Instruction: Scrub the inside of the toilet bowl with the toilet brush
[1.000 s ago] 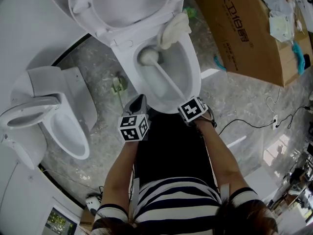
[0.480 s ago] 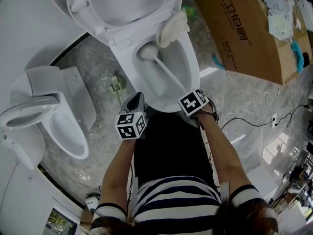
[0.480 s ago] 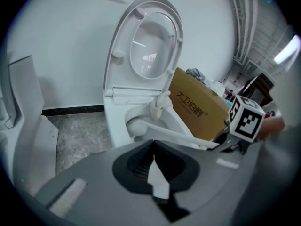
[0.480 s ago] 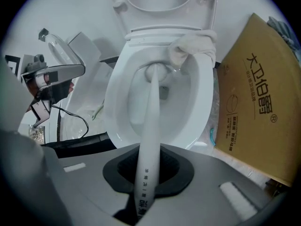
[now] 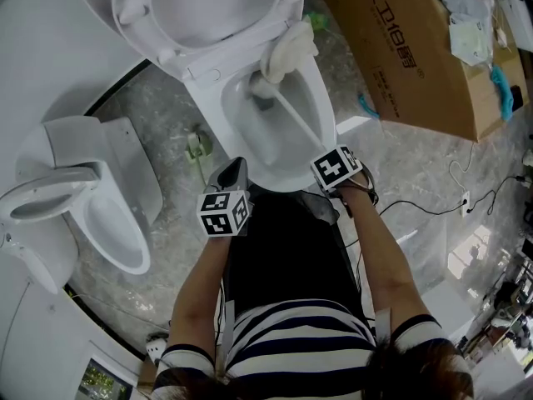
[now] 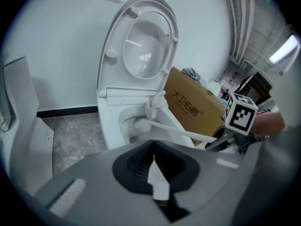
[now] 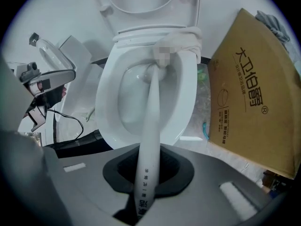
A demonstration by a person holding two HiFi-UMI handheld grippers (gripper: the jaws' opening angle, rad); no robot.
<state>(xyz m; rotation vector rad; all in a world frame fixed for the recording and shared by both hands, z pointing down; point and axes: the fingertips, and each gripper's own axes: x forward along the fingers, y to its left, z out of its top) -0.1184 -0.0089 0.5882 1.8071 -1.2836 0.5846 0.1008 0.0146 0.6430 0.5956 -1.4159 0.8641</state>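
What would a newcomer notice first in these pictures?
The open toilet at top centre draws the eye, with a white brush reaching into its bowl from the right claw, shut on the handle. A big cardboard box lies to its right, and a second toilet stands at the left.

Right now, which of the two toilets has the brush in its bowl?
The toilet straight ahead, cloth on its rim; the right gripper holds the brush in it. The toilet at the left has none.
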